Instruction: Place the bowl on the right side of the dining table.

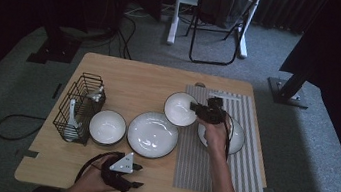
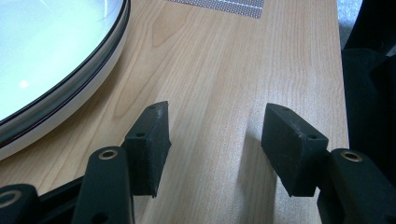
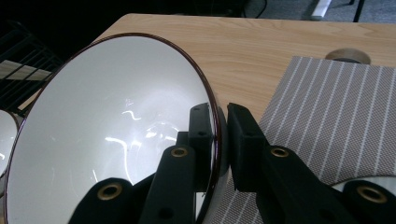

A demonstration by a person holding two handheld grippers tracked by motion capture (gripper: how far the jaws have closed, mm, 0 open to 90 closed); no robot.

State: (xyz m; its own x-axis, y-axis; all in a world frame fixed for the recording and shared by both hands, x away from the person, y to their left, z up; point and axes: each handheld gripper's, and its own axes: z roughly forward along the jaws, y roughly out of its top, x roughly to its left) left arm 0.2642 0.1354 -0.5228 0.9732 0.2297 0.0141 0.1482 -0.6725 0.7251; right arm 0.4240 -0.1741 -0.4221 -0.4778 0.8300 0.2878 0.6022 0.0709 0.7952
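Note:
My right gripper (image 1: pixel 194 108) (image 3: pixel 218 112) is shut on the right rim of a white bowl (image 1: pixel 179 109) (image 3: pixel 107 130) with a dark edge, one jaw inside and one outside. The bowl sits at the left border of the striped mat (image 1: pixel 208 169) (image 3: pixel 336 112) and looks tilted in the right gripper view. Near the table's front edge, my left gripper (image 1: pixel 133 175) (image 2: pixel 215 123) stands open over bare wood, nothing between its jaws. The large white plate (image 1: pixel 152 134) (image 2: pixel 46 56) lies just beyond it.
A black wire basket (image 1: pixel 78 108) (image 3: pixel 23 70) holding utensils stands at the left. Beside it rests a small white bowl (image 1: pixel 107 127). Another white dish (image 1: pixel 238 138) (image 3: pixel 369 179) lies on the mat under my right hand. Chair legs stand on the floor beyond the table.

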